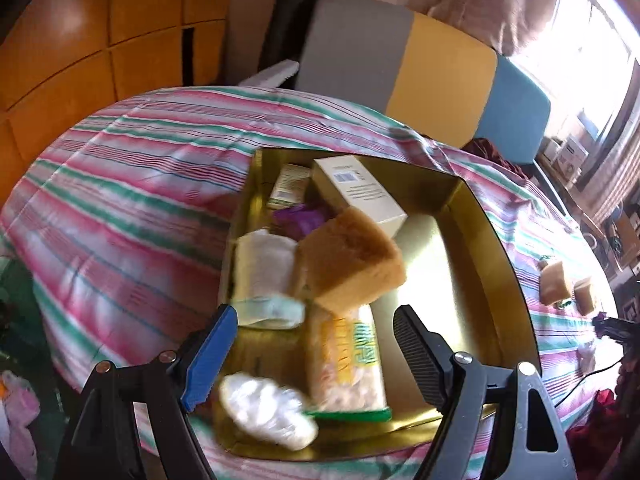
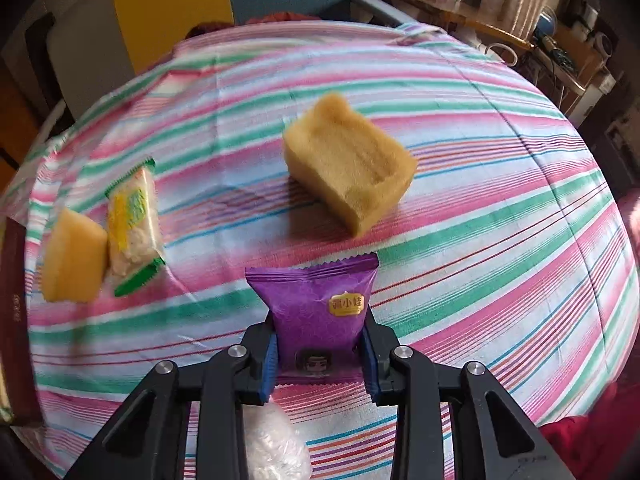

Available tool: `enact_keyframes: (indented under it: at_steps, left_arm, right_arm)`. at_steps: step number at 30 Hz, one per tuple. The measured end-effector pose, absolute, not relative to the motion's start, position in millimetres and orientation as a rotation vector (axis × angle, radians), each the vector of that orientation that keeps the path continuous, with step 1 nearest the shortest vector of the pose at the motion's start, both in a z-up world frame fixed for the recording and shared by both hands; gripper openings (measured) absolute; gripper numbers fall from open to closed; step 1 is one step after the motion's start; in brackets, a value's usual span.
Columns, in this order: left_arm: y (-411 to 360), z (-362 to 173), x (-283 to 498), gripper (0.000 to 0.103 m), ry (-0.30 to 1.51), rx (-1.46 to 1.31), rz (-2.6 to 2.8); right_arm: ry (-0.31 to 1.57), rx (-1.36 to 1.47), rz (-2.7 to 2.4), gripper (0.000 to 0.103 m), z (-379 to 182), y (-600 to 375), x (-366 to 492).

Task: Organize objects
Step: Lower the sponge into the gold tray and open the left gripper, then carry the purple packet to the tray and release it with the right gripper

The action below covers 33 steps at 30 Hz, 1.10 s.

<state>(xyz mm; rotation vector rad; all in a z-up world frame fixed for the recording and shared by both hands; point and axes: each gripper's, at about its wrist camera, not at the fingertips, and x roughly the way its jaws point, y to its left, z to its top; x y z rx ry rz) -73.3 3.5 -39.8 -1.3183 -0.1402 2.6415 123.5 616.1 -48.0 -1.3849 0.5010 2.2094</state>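
My left gripper is open and empty above the near end of a gold box on the striped cloth. The box holds a brown sponge, a white carton, a folded white cloth, a yellow-green snack pack, a purple packet and a clear plastic wad. My right gripper is shut on a purple snack packet above the cloth. Ahead lie a large yellow sponge, a smaller sponge and a yellow-green snack pack.
The striped cloth covers the table. A dark red box edge is at the left of the right wrist view. A clear plastic wad lies under my right gripper. Chairs stand behind; cluttered shelves at the right.
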Motion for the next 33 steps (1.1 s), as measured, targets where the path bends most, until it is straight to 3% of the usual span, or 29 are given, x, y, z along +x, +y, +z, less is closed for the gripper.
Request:
enact_keyframes:
  at_steps: [10, 16, 26, 30, 33]
  left_arm:
    - [-8, -34, -50, 0.082, -0.131, -1.252, 2.714]
    - [-7, -27, -40, 0.082, -0.128, -1.209, 2.731]
    - [-22, -31, -34, 0.082, -0.166, -1.225, 2.728]
    - [-24, -32, -33, 0.082, -0.157, -1.218, 2.74]
    - [-23, -33, -33, 0.082, -0.149, -1.222, 2.741]
  right_arm:
    - [0.387, -1.254, 2.565, 0.034, 15, 493, 41]
    - [0.234, -1.415, 2.867, 0.034, 24, 351, -6]
    - [0.087, -1.922, 2.88, 0.035, -67, 168, -70]
    - [0.13, -2.014, 2.855, 0.039, -92, 143, -74]
    - [0.095, -2.016, 2.888, 0.047, -93, 133, -71]
